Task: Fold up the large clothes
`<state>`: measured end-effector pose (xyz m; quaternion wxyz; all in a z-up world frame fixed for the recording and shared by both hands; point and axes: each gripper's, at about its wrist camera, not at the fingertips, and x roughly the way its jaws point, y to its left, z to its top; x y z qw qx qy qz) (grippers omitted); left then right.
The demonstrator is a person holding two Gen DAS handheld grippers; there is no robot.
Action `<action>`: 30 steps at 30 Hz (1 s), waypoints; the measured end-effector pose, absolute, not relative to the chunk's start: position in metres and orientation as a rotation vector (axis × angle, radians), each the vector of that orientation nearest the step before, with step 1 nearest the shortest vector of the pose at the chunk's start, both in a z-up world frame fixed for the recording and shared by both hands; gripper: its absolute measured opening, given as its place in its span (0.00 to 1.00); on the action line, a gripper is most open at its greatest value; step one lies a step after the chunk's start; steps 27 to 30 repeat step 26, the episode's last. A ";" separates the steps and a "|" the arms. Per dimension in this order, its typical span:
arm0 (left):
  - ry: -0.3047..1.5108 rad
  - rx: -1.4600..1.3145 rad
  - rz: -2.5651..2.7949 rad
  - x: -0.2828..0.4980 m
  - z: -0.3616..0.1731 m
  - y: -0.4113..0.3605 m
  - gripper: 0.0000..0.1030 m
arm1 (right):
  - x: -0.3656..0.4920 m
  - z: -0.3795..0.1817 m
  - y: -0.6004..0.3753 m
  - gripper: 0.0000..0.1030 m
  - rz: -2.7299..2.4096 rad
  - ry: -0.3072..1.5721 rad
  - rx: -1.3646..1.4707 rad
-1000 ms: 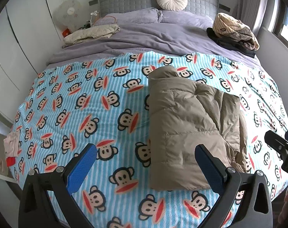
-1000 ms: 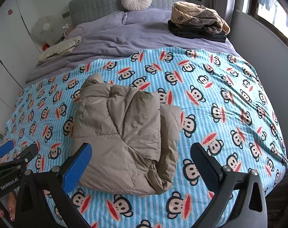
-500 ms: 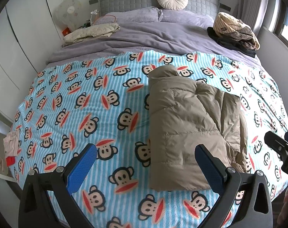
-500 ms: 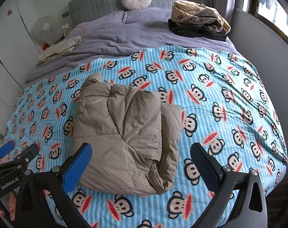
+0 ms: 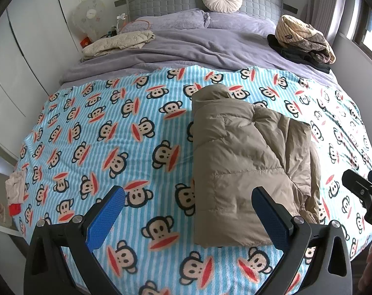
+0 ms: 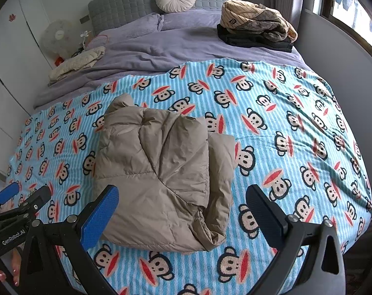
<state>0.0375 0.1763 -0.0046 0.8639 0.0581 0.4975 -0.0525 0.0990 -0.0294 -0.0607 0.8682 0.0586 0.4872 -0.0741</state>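
Observation:
A tan puffer jacket lies folded into a thick rectangle on the blue monkey-print blanket; it also shows in the right wrist view. My left gripper is open and empty, held above the foot of the bed, just short of the jacket's near edge. My right gripper is open and empty, also held over the jacket's near edge. Each gripper shows at the edge of the other's view: the right one and the left one.
A folded stack of dark and striped clothes lies at the head of the bed on the right. A cream garment lies at the left on the purple duvet. White wardrobes stand left; a grey wall stands right.

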 end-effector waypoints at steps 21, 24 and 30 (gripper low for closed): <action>1.029 0.127 -0.105 0.039 -0.003 0.176 1.00 | 0.098 -0.061 -0.028 1.00 -0.154 1.023 0.126; 1.024 0.132 -0.113 0.041 -0.003 0.177 1.00 | 0.099 -0.061 -0.029 1.00 -0.154 1.023 0.127; 1.028 0.130 -0.119 0.041 -0.004 0.176 1.00 | 0.099 -0.060 -0.030 1.00 -0.152 1.023 0.126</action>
